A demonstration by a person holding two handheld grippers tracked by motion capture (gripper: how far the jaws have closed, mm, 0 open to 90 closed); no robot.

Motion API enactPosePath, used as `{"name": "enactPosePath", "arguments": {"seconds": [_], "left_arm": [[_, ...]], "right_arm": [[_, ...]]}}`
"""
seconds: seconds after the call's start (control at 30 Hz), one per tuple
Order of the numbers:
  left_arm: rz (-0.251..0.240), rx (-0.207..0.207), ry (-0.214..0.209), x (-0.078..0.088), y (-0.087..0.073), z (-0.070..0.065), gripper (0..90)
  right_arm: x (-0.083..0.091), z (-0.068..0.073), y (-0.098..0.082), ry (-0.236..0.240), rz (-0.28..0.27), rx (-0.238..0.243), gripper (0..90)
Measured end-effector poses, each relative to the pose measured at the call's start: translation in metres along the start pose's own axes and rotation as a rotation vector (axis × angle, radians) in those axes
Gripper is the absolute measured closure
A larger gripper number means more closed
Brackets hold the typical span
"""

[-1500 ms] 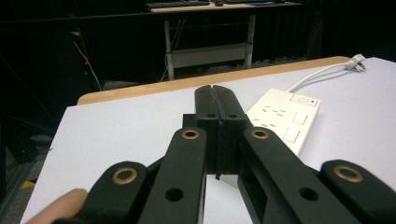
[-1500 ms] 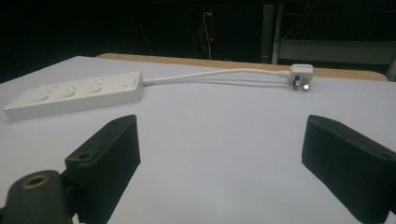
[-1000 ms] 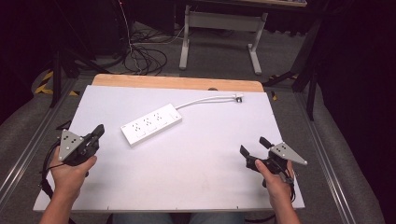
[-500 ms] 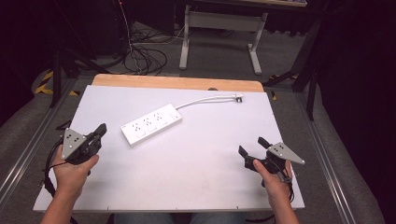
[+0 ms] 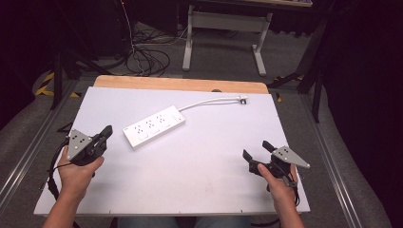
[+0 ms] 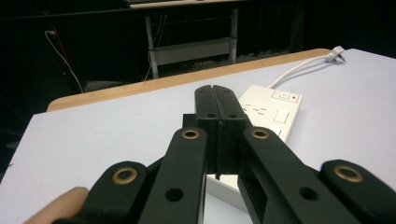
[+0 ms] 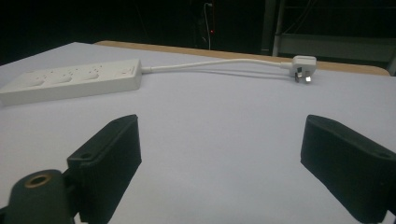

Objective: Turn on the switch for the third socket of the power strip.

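Note:
A white power strip (image 5: 154, 126) lies at an angle on the white table top (image 5: 199, 166), left of centre. Its white cable (image 5: 209, 101) runs right to a plug (image 5: 243, 99) near the far edge. My left gripper (image 5: 107, 131) is held at the table's left side, a short way left of the strip, its jaws pressed together on nothing. In the left gripper view the strip (image 6: 273, 109) sits just beyond the closed fingertips (image 6: 215, 105). My right gripper (image 5: 256, 149) is at the front right, jaws wide apart, with bare table between them; strip (image 7: 70, 80) and plug (image 7: 302, 65) lie far ahead.
A wooden strip (image 5: 180, 84) edges the table's far side. Beyond it, on the floor, are coiled black cables (image 5: 145, 54) and a grey metal stand (image 5: 223, 28). Metal rails (image 5: 28, 152) run along both table sides.
Both hands have shifted only slightly; the left gripper sits a touch lower and nearer the table's left edge. The strip and cable have not moved.

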State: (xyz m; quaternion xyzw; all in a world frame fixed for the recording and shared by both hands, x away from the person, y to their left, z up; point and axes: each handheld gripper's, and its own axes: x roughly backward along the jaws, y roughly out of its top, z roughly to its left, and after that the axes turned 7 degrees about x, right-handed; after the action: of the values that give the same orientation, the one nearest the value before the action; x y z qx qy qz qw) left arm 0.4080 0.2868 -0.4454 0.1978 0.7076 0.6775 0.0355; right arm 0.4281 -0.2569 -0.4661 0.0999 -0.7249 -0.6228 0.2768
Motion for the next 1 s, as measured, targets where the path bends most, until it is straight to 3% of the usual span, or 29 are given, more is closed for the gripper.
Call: {"name": "enactPosePath", "arguments": {"seconds": [1.0], "left_arm": [[0.020, -0.013, -0.040, -0.014, 0.001, -0.006, 89.9]], "right_arm": [[0.007, 0.000, -0.003, -0.010, 0.006, 0.003, 13.1]]}}
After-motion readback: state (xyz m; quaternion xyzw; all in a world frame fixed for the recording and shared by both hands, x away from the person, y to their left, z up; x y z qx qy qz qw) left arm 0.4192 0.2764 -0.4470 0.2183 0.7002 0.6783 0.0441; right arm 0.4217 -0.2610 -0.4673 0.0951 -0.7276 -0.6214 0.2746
